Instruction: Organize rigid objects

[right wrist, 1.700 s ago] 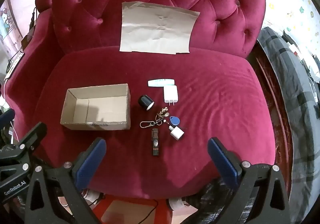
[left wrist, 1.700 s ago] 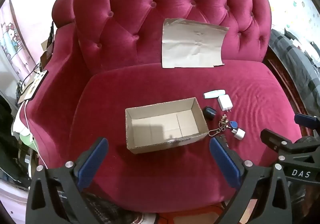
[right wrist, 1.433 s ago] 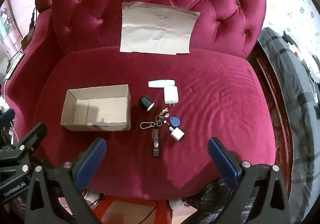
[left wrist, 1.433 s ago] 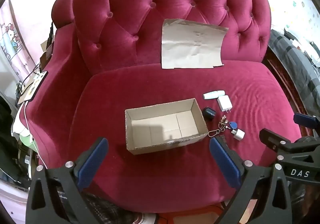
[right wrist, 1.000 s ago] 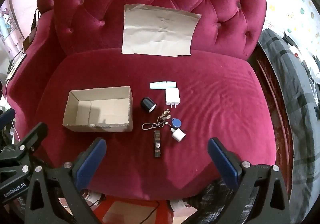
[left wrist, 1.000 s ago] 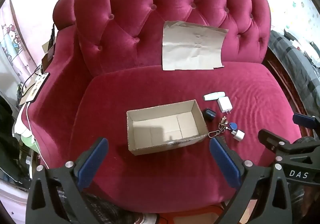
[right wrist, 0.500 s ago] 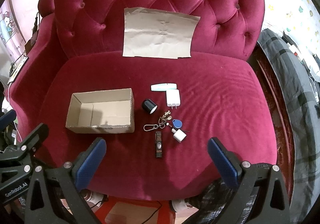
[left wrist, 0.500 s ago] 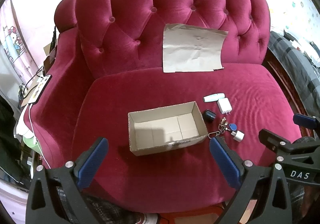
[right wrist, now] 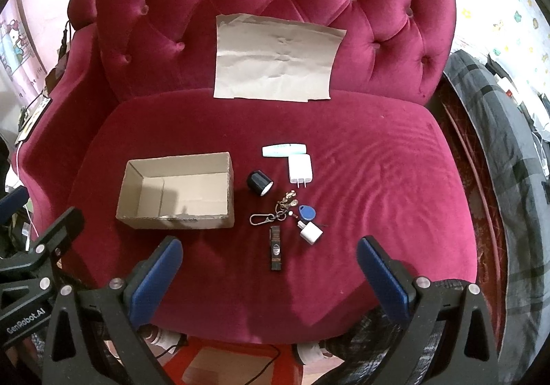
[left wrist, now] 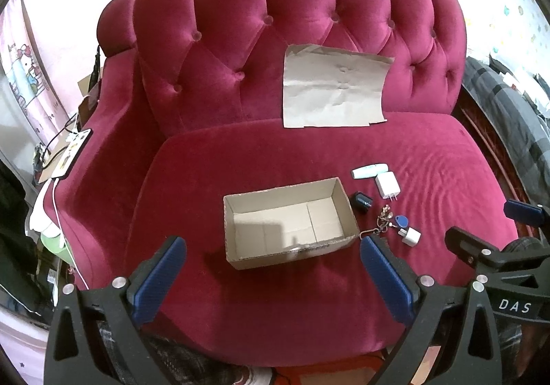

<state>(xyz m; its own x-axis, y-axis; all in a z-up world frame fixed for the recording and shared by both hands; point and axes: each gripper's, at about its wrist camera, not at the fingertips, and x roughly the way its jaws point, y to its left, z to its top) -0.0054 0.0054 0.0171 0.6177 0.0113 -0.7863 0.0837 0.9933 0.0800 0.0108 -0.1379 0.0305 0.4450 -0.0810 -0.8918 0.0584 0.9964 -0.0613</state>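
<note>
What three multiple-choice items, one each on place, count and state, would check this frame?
1. The small items lie where relative to the cardboard box?
A. inside it
B. on the seat to its right
C. on the backrest

2. White chargers on the sofa seat?
A. one
B. two
C. four

3. The right tool is:
A. open, holding nothing
B. shut on the keyring
C. shut on the box

Answers: B, the box holds nothing; B, large charger and small charger; A, the jaws stand wide apart.
</note>
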